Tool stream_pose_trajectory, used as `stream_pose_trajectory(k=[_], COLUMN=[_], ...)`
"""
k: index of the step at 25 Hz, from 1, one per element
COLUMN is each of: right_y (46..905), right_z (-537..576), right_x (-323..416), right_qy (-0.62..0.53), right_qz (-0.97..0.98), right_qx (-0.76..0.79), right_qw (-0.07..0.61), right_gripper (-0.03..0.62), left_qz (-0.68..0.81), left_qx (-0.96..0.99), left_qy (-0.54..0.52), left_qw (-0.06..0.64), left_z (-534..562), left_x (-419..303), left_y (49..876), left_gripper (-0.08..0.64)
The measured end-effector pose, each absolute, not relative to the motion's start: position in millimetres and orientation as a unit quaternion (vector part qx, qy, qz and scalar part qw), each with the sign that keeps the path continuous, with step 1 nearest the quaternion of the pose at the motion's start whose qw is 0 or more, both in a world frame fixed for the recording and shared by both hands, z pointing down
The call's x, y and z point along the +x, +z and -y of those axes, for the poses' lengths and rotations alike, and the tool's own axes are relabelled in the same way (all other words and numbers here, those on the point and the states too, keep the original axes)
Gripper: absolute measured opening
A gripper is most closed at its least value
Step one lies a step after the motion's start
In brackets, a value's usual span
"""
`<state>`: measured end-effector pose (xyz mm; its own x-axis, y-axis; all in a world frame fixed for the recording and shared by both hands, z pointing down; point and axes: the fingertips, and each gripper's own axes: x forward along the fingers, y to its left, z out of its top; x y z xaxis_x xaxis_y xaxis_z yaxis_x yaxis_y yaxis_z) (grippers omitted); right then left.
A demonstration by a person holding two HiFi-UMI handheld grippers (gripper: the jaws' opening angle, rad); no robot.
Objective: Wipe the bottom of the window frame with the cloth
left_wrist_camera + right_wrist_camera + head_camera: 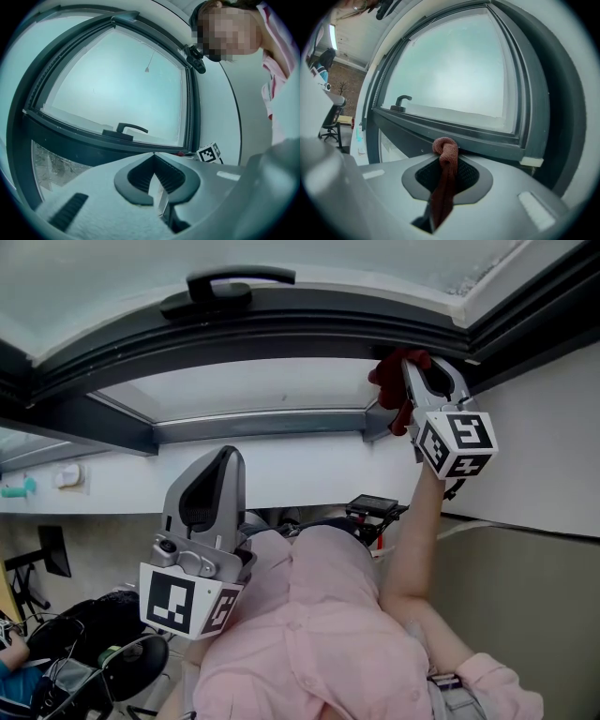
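A: State of the right gripper (446, 161)?
B: Its jaws were clamped on the cloth (444, 149). The cloth was reddish, with a bunched tip poking out past the jaws. That tip sat against the bottom rail of the window frame (454, 131), near the rail's right corner.
A: Why there?
B: Probably one end of a wiping stroke. From the corner there was a full run along the rail toward the handle (401, 101). The arm was raised so the cloth, not the plastic, met the rail.
A: Actually touching?
B: It looked so in the right gripper view. The head view agreed, with the cloth tucked up against the dark rail.
A: And the left gripper (154, 178)?
B: Jaws together, nothing between them. It was held low by the person's chest, well apart from the frame, likely just parked out of the way.
A: Progress?
B: Couldn't judge, since no dirt difference showed. Most of the rail lay left of the cloth.
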<state>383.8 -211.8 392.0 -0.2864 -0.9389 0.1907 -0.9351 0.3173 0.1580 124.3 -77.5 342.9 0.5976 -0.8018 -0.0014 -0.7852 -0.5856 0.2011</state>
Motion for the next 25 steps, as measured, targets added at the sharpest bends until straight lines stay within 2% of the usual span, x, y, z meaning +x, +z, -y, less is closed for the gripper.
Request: stream_pose_trajectory(k=[25], right_y=[392], right_z=[208], right_x=[423], right_qy=[0.002], right_qz=[0.777], right_qx=[0.623], right_qw=[0.089], right_gripper=[0.052], left_qz=[0.449], left_qx=[0.888], left_qy=[-0.048], left_qw=[0.092], left_z=[78], left_x=[138], left_y=[341], left_gripper=[0.000])
